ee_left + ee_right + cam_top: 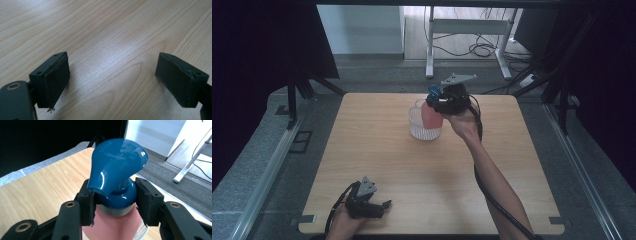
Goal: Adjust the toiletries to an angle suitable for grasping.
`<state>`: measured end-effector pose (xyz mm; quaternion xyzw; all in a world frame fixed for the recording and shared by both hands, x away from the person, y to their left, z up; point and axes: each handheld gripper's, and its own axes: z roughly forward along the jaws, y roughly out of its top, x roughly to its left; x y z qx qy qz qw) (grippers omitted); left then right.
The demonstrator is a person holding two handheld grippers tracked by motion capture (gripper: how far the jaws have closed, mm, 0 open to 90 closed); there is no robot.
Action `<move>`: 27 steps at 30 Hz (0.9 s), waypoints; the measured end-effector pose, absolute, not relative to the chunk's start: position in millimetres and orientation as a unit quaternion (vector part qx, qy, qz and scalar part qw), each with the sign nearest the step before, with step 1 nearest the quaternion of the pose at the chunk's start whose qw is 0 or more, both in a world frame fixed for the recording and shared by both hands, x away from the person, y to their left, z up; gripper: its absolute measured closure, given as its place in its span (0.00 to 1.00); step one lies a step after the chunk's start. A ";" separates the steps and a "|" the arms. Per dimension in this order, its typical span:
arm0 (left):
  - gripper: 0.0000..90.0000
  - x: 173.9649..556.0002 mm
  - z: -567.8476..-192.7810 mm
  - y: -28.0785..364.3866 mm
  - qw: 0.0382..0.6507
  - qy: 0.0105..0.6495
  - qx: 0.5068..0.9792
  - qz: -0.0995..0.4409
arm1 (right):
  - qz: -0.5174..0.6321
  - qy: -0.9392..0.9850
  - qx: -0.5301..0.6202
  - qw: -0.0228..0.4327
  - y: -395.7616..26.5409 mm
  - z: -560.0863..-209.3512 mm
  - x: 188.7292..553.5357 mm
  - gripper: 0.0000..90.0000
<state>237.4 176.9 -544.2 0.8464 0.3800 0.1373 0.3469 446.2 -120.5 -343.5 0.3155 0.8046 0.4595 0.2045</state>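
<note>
A pink bottle (431, 117) with a glossy blue pump top (117, 160) stands inside a clear plastic cup (418, 128) at the table's far middle. My right gripper (438, 100) is shut on the bottle's blue neck (117, 196), one pad on each side, above the pink body (112, 227). My left gripper (381, 208) rests near the front edge at the left, held by a hand. Its fingers (56, 78) stand wide open over bare wood, with nothing between them.
The wooden table (377, 165) is bare between the two grippers. A black cable (492, 200) trails along the right forearm. Beyond the far edge are grey floor, a white desk frame (467, 30) and dark curtains at both sides.
</note>
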 end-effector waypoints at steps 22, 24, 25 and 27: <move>0.13 237.2 -544.2 176.7 0.347 0.379 0.847 0.137 | 0.446 0.805 0.327 0.212 -109.2 -355.4 472.5 0.59; 0.13 237.2 -544.2 176.7 0.347 0.378 0.847 0.137 | 0.444 0.807 0.326 0.213 -107.8 -357.6 473.6 0.59; 0.13 237.2 -544.2 176.7 0.347 0.378 0.847 0.137 | 0.443 0.808 0.325 0.213 -107.1 -358.8 474.2 0.59; 0.13 237.1 -544.2 176.6 0.347 0.378 0.847 0.137 | 0.441 0.809 0.325 0.215 -106.0 -361.4 475.3 0.59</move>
